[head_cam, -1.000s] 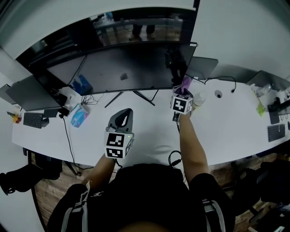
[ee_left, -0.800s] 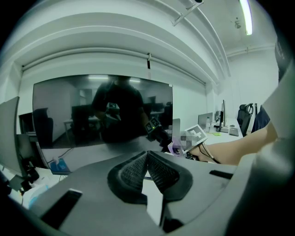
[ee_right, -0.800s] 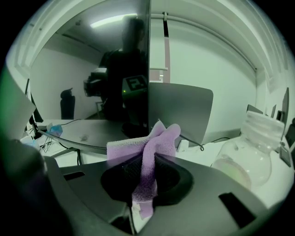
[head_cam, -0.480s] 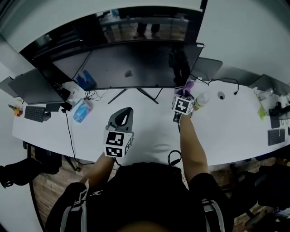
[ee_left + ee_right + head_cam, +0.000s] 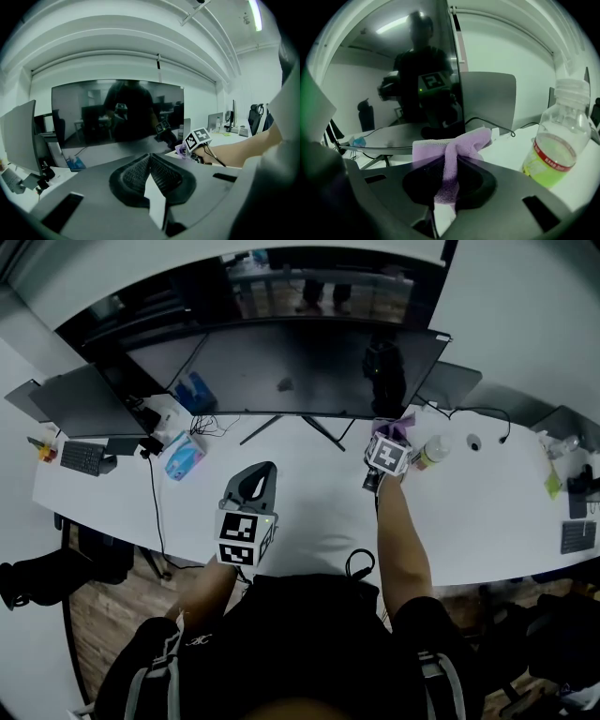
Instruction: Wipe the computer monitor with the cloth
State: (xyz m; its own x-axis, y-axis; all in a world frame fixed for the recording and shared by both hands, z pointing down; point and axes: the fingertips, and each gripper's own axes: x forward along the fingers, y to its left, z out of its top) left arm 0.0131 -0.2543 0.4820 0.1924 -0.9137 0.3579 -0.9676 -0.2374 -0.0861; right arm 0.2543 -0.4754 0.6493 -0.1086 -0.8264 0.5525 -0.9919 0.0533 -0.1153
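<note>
Slight shift of right hand-held gripper (image 5: pixel 447 169), cloth (image 5: pixel 457 143) beside monitor (image 5: pixel 300 371)

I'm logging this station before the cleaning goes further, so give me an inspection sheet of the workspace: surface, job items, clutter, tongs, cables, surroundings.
Surface: white desk, no spills seen.
Job's things: dark monitor on its stand; purple cloth by its lower right corner, contact unclear.
Clutter: plastic bottle beside the cloth; blue box and keyboard at left.
Tongs: left tongs shut, empty; right tongs shut on the cloth.
Cables: black cable over the left edge; second cable at right.
Surroundings: wood floor; second screen at left.
</note>
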